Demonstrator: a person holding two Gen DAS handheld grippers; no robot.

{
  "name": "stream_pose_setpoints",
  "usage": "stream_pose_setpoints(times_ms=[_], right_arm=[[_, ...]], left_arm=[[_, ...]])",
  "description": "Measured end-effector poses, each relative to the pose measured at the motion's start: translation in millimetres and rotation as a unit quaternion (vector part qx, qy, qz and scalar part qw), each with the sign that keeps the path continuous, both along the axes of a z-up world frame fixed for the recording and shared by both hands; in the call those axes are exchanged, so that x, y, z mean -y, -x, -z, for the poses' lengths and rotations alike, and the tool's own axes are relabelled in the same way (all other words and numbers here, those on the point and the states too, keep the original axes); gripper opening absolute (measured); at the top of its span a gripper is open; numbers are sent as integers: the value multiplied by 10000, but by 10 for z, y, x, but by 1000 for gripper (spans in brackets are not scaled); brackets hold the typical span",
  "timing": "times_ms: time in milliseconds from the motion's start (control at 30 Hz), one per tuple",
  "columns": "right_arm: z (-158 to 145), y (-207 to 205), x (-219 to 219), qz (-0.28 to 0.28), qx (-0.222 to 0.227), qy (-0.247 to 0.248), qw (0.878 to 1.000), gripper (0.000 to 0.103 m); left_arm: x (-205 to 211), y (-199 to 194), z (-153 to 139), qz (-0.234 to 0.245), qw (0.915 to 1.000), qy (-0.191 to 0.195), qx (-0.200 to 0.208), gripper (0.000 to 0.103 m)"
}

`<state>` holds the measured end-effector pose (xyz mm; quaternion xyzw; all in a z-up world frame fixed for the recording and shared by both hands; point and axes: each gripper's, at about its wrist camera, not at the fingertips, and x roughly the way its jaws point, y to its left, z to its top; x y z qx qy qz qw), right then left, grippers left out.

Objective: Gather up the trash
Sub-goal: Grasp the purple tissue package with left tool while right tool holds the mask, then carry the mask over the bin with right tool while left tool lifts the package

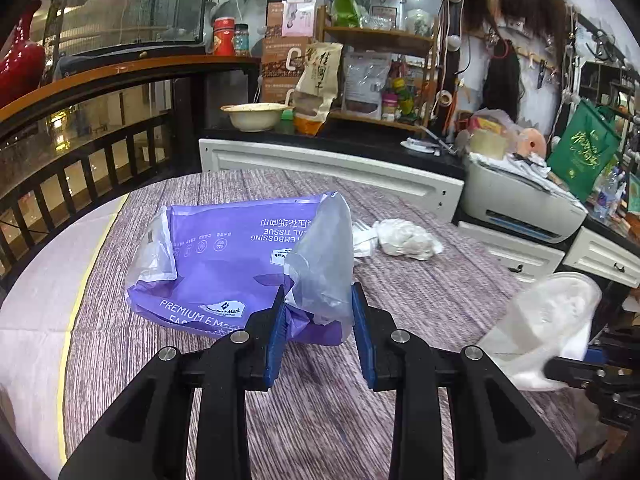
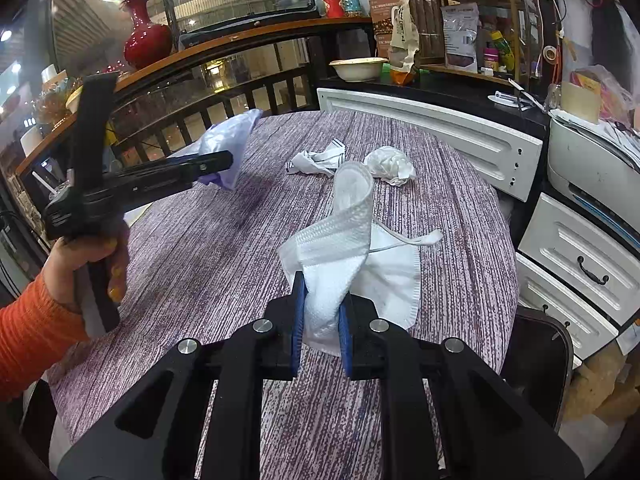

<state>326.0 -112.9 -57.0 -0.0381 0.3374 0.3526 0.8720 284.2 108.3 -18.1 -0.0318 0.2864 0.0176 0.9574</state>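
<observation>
A purple tissue-pack wrapper (image 1: 224,264) lies crumpled on the round table (image 1: 328,420). My left gripper (image 1: 320,316) has its jaws around the wrapper's near torn edge, with a visible gap between the blue pads. It appears in the right wrist view (image 2: 208,166) at the left, with the wrapper (image 2: 234,140) in its jaws, lifted off the table. My right gripper (image 2: 322,312) is shut on a white face mask (image 2: 344,248) and holds it above the table. The mask also shows at the right of the left wrist view (image 1: 544,328).
A crumpled white tissue ball (image 2: 390,164) and a twisted white wrapper (image 2: 316,160) lie at the table's far side. White drawers (image 2: 576,264) and a printer (image 2: 592,168) stand to the right. A dark railing (image 2: 224,104) runs behind the table.
</observation>
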Motion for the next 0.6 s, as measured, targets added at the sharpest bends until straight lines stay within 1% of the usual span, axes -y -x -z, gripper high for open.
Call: stream_pose_setpoints(times_ms=[100, 267, 367, 600], right_arm=[[2, 37, 64, 34, -20, -95, 9999, 15], [3, 148, 243, 192, 67, -208, 9996, 15], [5, 188, 431, 404, 85, -301, 9987, 16], [49, 233, 960, 1044, 149, -360, 9938, 16]], left_arm=[[56, 170, -66, 46, 9997, 190, 164, 30], [231, 396, -139, 268, 9984, 352, 358, 30], [352, 474, -150, 446, 9970, 510, 388, 30], [752, 570, -157, 911, 9931, 565, 472, 30]])
